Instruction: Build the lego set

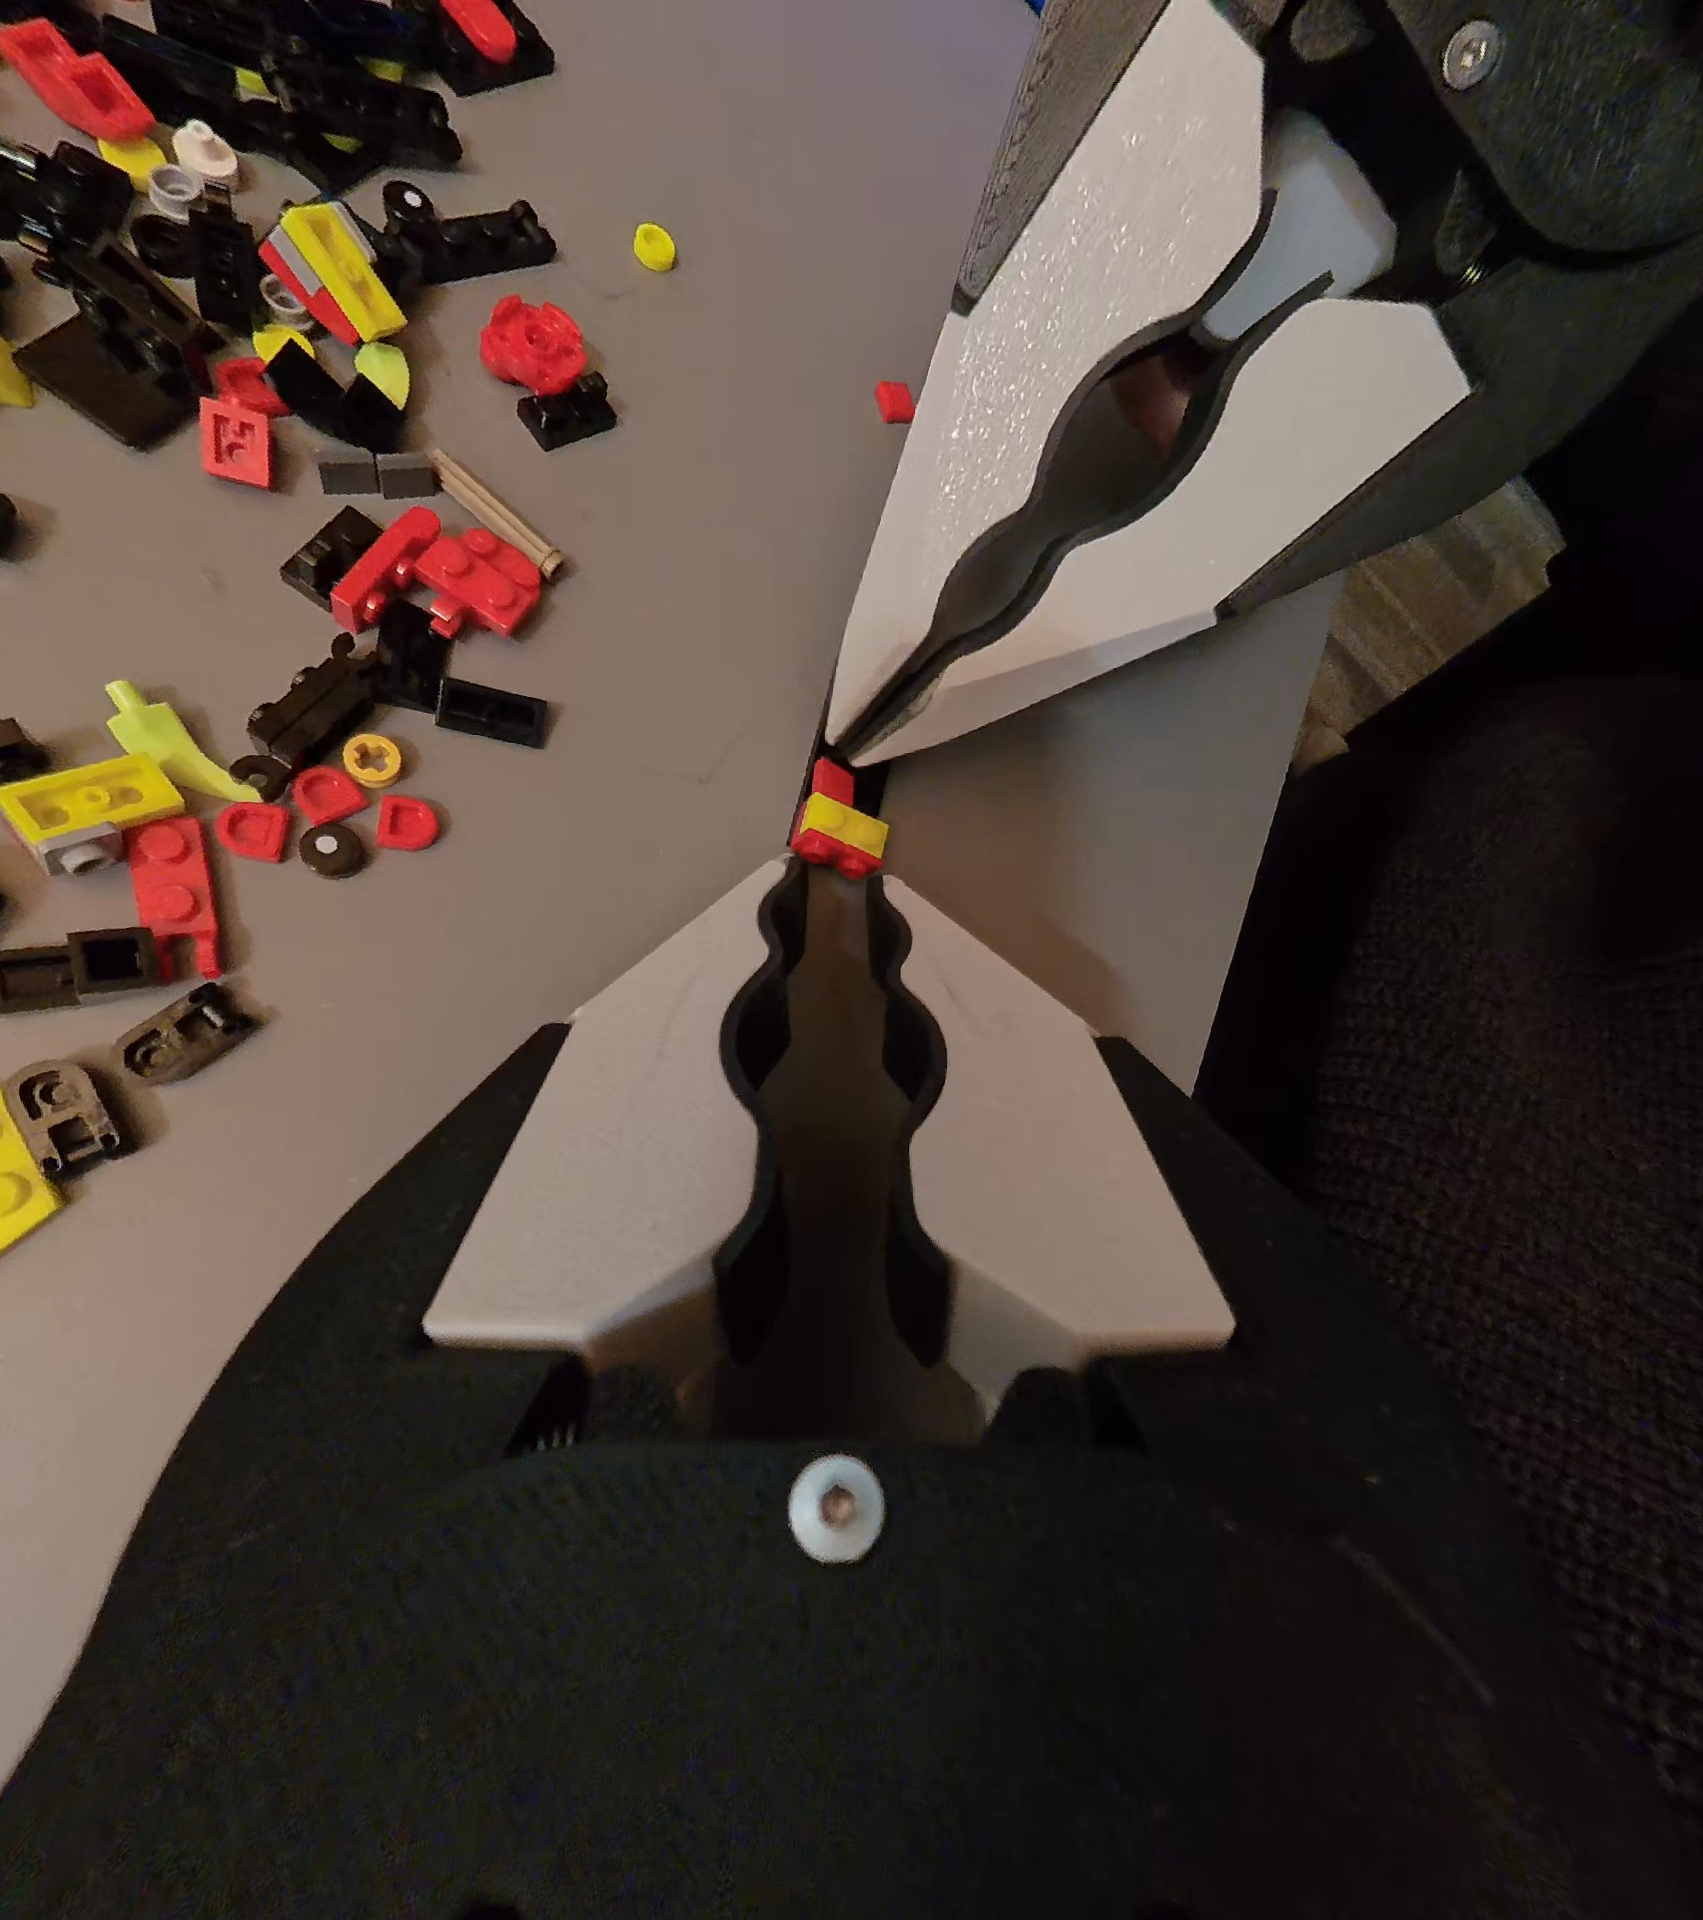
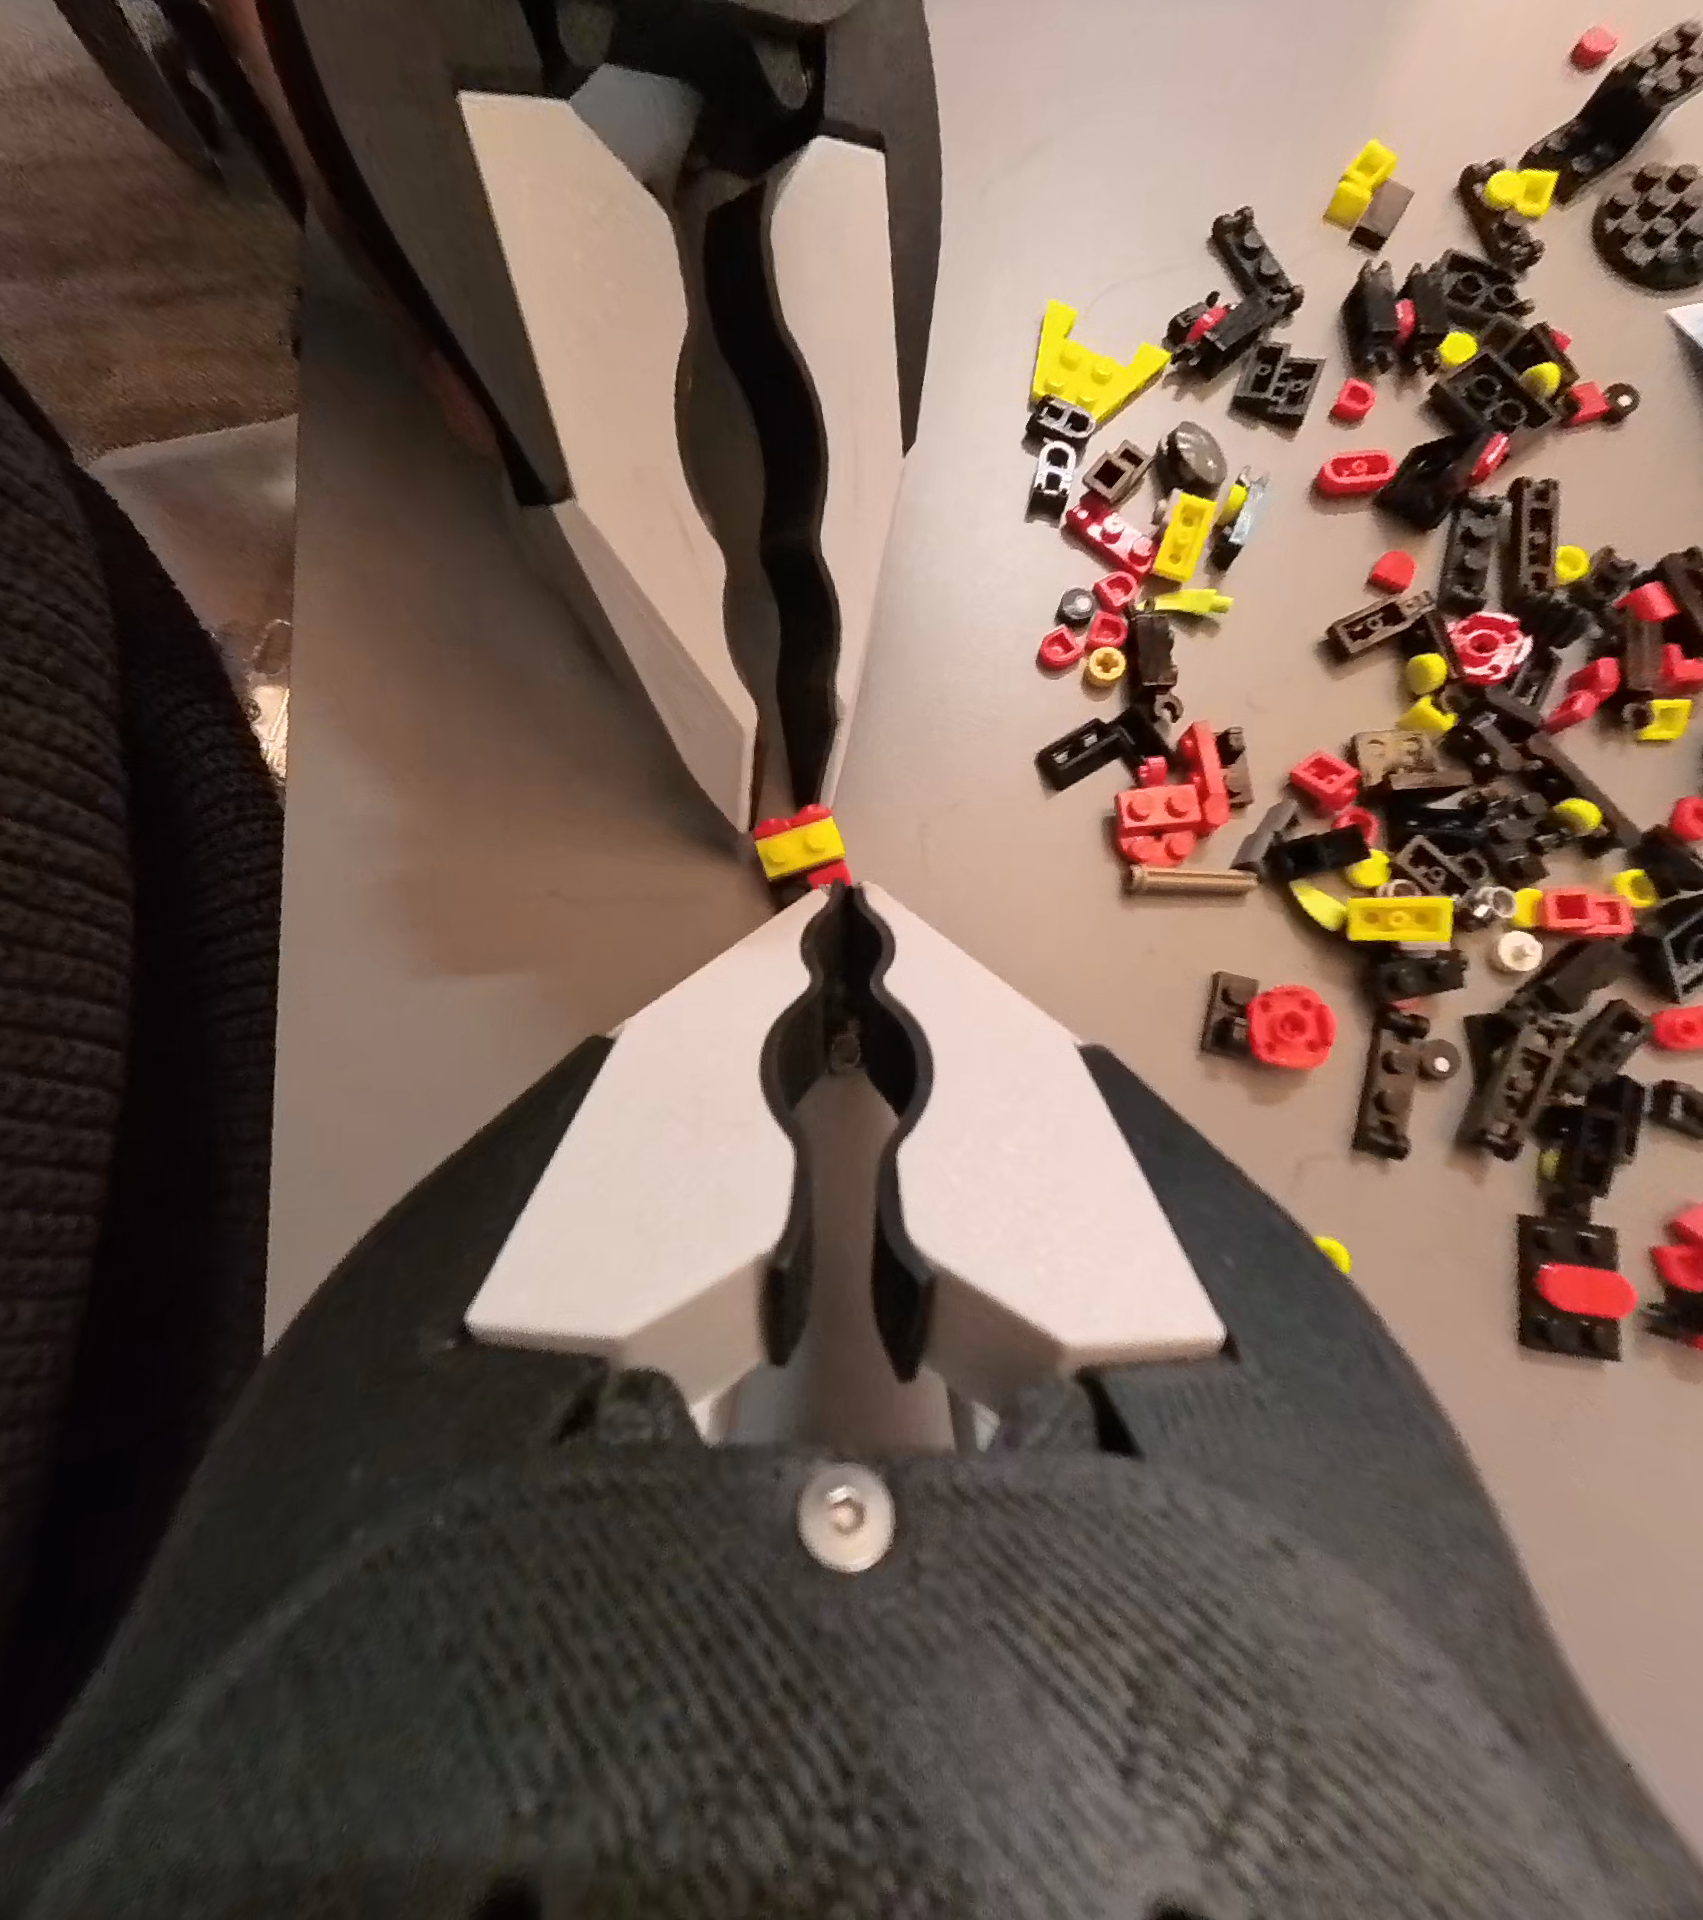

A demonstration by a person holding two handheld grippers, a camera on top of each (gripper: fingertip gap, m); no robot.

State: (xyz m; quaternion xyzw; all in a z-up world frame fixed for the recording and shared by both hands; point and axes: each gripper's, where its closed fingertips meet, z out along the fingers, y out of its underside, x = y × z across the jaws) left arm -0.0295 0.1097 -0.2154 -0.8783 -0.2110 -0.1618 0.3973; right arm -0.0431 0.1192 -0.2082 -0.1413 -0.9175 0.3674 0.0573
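Hanging above the table (image 1: pixel 722 208) near its edge, the red-and-yellow stack (image 1: pixel 839 828) sat between both tools — the left gripper (image 1: pixel 831 868) pinched one end, its tips nearly together, and the right gripper (image 2: pixel 831 883) pinched the other, tips closed. Loose pieces (image 2: pixel 1449 675) lay scattered well apart beside them.

The small brick stack (image 1: pixel 840 826) pinched between the two tips is red with a yellow layer. The left hand-held gripper (image 1: pixel 831 868) has pale grey fingers (image 1: pixel 639 1143) with wavy black pads and a black textured body; the right hand-held gripper (image 2: pixel 842 894) is coloured alike. Beside them, the grey table (image 1: pixel 743 208) carries loose pieces (image 2: pixel 1449 727) in black, red and yellow.
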